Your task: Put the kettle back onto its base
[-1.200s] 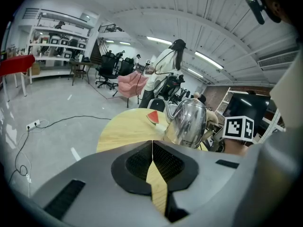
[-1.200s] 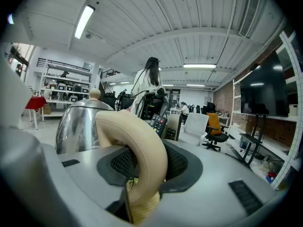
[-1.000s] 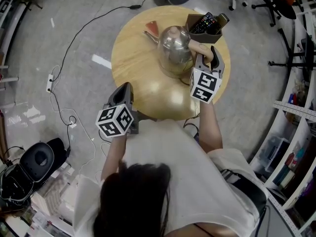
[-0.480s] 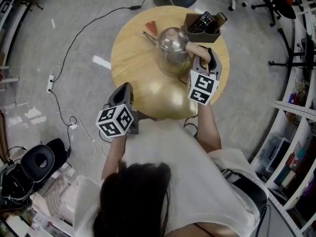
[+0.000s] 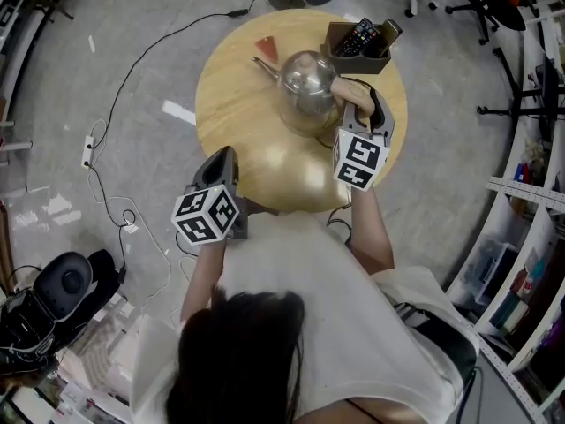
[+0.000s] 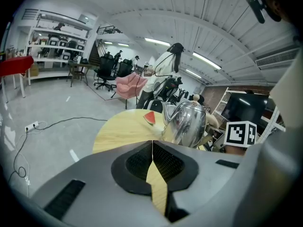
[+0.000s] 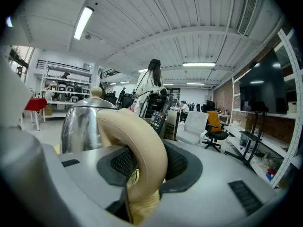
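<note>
A shiny steel kettle (image 5: 306, 87) with a thin spout and a beige handle (image 5: 347, 89) stands near the middle of the round wooden table (image 5: 234, 104). A rim shows under it, but I cannot tell whether that is its base. My right gripper (image 5: 360, 113) is shut on the handle from the near right side. In the right gripper view the beige handle (image 7: 142, 145) fills the gap between the pads, with the kettle body (image 7: 83, 124) behind it. My left gripper (image 5: 221, 162) hovers at the table's near edge, shut and holding nothing (image 6: 152, 150), apart from the kettle (image 6: 189, 122).
A brown box of remote controls (image 5: 357, 41) stands at the table's far right, close behind the kettle. A red wedge (image 5: 267, 47) lies by the spout. Cables (image 5: 115, 104) and a power strip (image 5: 88, 148) lie on the floor at left. Shelves (image 5: 530, 237) stand at right.
Almost nothing: the whole head view has drifted a little, and the right gripper keeps its hold on the kettle handle. The left gripper has stayed put.
</note>
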A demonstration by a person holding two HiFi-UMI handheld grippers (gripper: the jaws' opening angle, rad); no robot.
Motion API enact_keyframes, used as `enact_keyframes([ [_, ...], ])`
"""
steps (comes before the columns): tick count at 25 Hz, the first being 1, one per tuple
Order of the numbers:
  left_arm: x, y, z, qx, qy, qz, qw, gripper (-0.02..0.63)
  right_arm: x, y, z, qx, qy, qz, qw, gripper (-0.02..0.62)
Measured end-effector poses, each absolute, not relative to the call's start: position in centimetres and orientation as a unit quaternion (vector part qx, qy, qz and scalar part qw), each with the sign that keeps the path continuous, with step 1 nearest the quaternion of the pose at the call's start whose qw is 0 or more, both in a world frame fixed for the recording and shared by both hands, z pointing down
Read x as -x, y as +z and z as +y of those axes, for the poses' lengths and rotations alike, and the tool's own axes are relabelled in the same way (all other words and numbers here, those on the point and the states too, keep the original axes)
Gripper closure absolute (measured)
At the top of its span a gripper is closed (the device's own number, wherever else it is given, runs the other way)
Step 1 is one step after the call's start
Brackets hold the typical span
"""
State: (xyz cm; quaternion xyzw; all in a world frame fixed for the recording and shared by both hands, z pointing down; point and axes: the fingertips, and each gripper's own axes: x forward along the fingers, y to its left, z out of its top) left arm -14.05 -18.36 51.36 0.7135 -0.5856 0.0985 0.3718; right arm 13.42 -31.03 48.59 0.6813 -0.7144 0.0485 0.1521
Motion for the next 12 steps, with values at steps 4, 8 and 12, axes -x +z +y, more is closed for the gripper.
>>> enact_keyframes([
  [4,14.12,51.3,-18.15,-0.713,0.097,-0.587,0.371,0.578,-13.27,48.41,-30.77,-0.679,0.043,-0.716,0.154,0.443],
  [8,14.33,51.27,-18.02,-0.711,0.096,-0.589,0.372,0.578,-13.35,48.64,-30.32,-0.681,0.049,-0.715,0.154,0.443],
  [12,14.1,51.36,-18.16,-0.714,0.1,-0.586,0.37,0.578,-13.34,48.89,-30.15,-0.681,0.052,-0.714,0.155,0.443],
])
